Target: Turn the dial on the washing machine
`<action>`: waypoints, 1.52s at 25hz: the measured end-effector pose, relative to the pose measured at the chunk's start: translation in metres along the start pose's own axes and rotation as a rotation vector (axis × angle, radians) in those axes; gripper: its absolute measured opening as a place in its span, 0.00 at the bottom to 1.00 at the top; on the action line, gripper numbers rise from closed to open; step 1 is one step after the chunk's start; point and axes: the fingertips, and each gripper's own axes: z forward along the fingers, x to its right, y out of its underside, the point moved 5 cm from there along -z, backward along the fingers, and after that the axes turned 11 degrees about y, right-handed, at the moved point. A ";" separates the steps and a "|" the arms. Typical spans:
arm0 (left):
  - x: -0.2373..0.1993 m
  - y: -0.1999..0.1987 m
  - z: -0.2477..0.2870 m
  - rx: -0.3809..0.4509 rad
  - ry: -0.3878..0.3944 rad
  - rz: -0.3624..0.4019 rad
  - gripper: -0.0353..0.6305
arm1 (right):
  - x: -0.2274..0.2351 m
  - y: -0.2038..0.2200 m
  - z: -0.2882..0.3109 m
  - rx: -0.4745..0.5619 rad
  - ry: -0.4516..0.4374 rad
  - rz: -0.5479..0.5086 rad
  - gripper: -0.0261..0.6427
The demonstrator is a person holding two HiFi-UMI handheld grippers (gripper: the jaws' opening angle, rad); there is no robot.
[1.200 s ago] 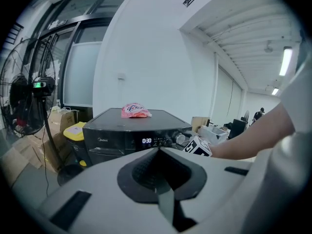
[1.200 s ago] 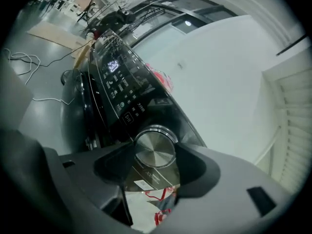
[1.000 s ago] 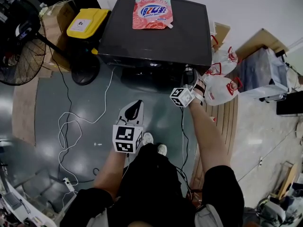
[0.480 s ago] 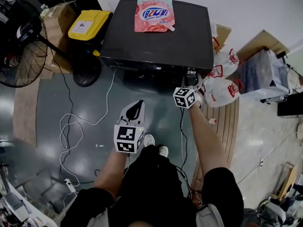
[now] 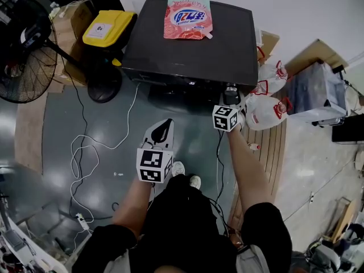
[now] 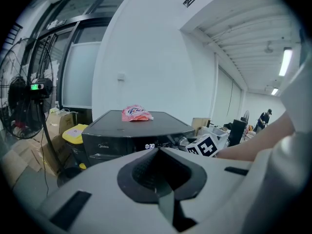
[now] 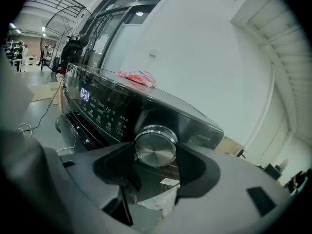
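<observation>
The fingers [image 7: 196,168] of the right gripper [image 7: 155,154] stand wide and appear to be seated on the dial [image 7: 156,145], 1 pad at its 9 o'clock edge and the other at its 3 o'clock edge, with the round brushed face showing whole between them. The dial sits on the sloping dark control panel [image 7: 105,108], at the right end of the front of the washing machine [image 5: 187,44], roughly 1 o'clock from the person in the head view. It looks like rigid, polished metal or metal-look plastic, so I judge it hard and rather slippery. It is fixed to the machine and should only rotate about its own axis, probably in light clicks. The best hold is on the rim, with opposite pads square to it, and the twist should come from rolling the wrist without pulling outward. A skewed grip would likely slide off the smooth edge. The left gripper [image 6: 158,191] has its jaws closed together on nothing and hangs low [image 5: 161,131] at about 11 o'clock, well apart from the machine. On the machine's top, at 12 o'clock, lies a pink detergent pouch [image 5: 188,17]. White bags [image 5: 267,104] crowd the floor just beside the dial's corner at 2 o'clock.
</observation>
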 end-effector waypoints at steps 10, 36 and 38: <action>0.000 -0.001 0.004 -0.006 0.010 0.004 0.07 | 0.009 -0.002 0.000 -0.052 -0.076 0.180 0.44; -0.003 -0.003 0.004 -0.004 0.015 0.011 0.07 | 0.015 0.004 0.006 -0.076 -0.186 0.479 0.45; -0.003 -0.003 0.003 -0.004 0.016 0.012 0.07 | 0.015 0.005 0.006 -0.076 -0.199 0.505 0.45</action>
